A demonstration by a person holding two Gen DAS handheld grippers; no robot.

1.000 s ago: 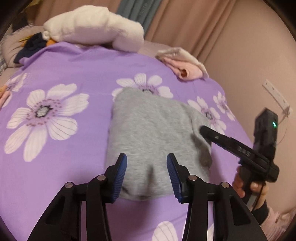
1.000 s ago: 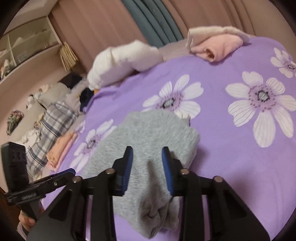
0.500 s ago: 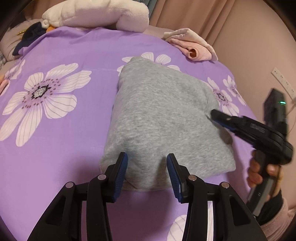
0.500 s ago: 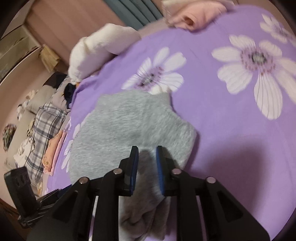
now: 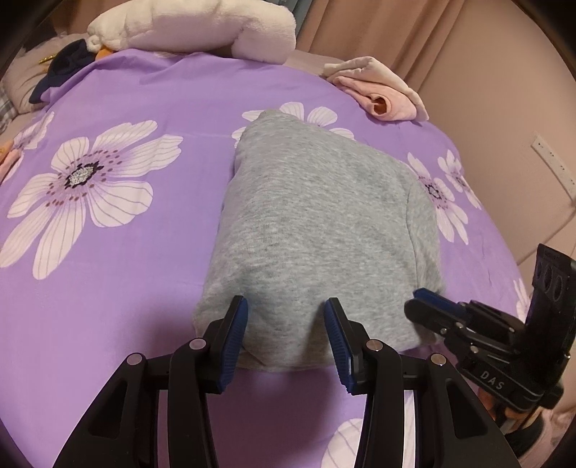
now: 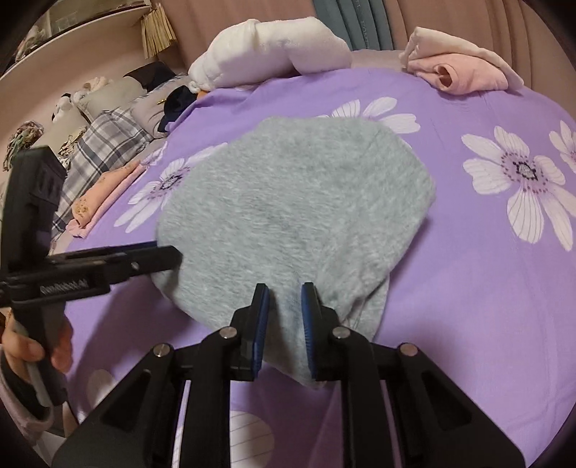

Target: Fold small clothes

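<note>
Left wrist view: the left gripper (image 5: 286,324) straddles the near edge of a folded grey garment (image 5: 316,230) on a purple flowered bedspread (image 5: 108,288). Its blue pads (image 5: 235,334) stand partly apart with the thick fold bulging between them; whether they press the cloth cannot be told from here. At the garment's near right corner the right gripper (image 5: 423,300) comes in from the side, a hand under it at the frame's lower right.

In the right wrist view, the right gripper (image 6: 285,309) has a narrow strip of the grey garment (image 6: 295,201) running between its jaws, which have just been closing and now pinch the fabric, a loose tongue of it hanging down towards the camera. To the left, the left gripper (image 6: 172,257) reaches the garment's side edge, held by the person's left hand (image 6: 32,352) with a pale sleeve cuff at the wrist.

The garment lies near the middle of the bedspread (image 6: 468,288), partly covering its printed white flowers. Farther back, a rolled pink garment (image 6: 464,73) sits at the far right edge of the bed, well apart from the grey one. A white plush pillow (image 6: 270,52) lies across the far end, with a dark item (image 6: 178,100) just beside it. Off the left side are a plaid cloth (image 6: 104,144) and a folded peach piece (image 6: 104,190). Curtains (image 6: 352,21) hang behind.
</note>
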